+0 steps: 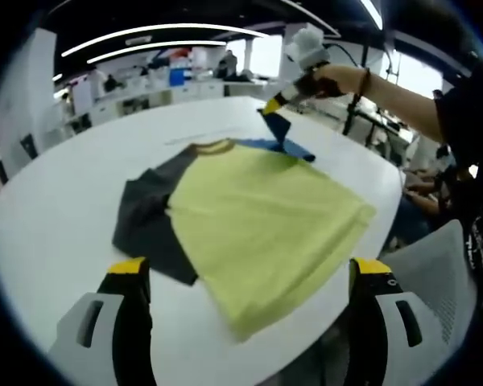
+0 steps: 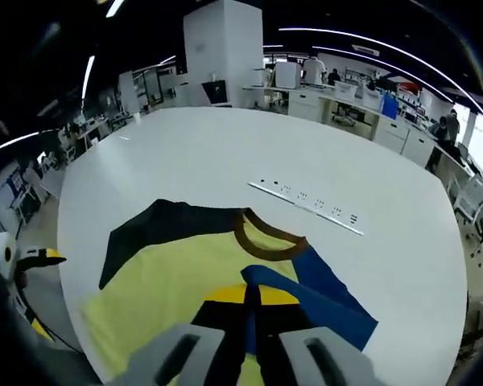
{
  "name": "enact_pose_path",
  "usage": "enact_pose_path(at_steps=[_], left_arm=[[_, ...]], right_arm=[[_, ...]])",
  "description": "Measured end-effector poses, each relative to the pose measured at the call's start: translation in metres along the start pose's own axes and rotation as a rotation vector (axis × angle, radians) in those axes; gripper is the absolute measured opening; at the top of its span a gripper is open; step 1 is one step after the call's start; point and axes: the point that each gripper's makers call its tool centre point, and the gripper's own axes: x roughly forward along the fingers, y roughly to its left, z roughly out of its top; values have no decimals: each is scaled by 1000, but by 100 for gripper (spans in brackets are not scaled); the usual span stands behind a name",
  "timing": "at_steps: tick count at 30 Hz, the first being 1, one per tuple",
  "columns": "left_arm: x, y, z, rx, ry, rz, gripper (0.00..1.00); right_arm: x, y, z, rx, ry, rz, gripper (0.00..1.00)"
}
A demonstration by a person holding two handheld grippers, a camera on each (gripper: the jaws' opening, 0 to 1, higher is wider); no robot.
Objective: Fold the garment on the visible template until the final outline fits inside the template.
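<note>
The right claw point(image 2: 250, 310) clenches the T-shirt's point(image 1: 262, 217) blue sleeve point(image 2: 322, 293), lifted beside the collar point(image 2: 267, 235). The left claw point(image 1: 249, 277) hangs released, near the shirt's hem, over the white desk point(image 1: 72, 209).

A white table point(image 1: 64, 201) carries a yellow T-shirt point(image 1: 258, 217) and a power strip point(image 2: 306, 205).

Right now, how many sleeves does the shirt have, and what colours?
2. The dark grey fabric sleeve lies flat on the white table; the blue fabric sleeve is pinched up by the right tool.
</note>
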Motion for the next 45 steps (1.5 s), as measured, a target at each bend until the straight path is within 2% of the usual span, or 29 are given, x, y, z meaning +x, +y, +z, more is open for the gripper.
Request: enact_pose_path(at_steps=[19,29,38,45], left_arm=[[3,1,-4,-13,11,-6,99],[4,6,-7,-17,25,-8,99],[5,7,-10,-26,29,-10,99],[4,10,-15,-36,34,-5,99]], right_arm=[[31,41,20,-23,-2,78,0],[43,71,29,-19,-15,131,0],[55,95,31,-21,-10,166,0],[64,105,27,-35,4,175,0]])
